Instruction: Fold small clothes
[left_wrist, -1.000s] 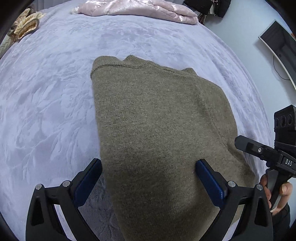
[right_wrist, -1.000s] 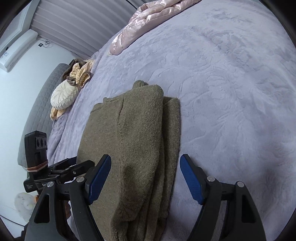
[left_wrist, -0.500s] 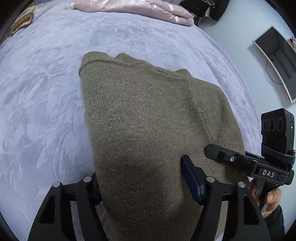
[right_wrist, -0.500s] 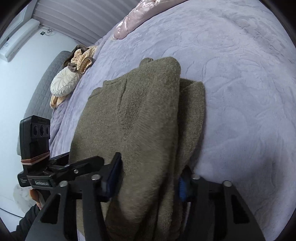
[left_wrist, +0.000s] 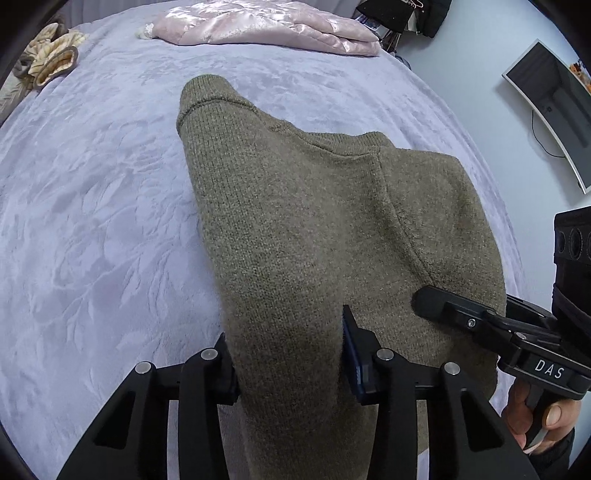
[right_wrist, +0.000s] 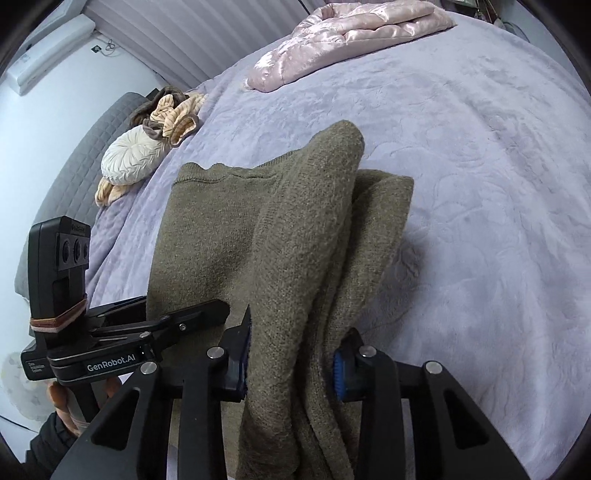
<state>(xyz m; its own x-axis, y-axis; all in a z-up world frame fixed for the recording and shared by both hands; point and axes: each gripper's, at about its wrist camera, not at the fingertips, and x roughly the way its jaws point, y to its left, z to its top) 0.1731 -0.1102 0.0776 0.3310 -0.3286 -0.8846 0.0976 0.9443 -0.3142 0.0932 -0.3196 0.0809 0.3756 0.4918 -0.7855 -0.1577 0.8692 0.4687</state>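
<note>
Both jaws are closing, pinching an olive sweater: left gripper at 6 o'clock, right gripper likewise. Sweater's near hem is cut off.

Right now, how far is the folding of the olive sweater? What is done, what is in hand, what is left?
Done: the olive sweater lies narrowed on the purple bedspread, its side layers doubled over.
In hand: the left gripper and the right gripper are closing on bunches of its near edge.
Left: probably carrying that edge toward the collar end, then smoothing.
</note>
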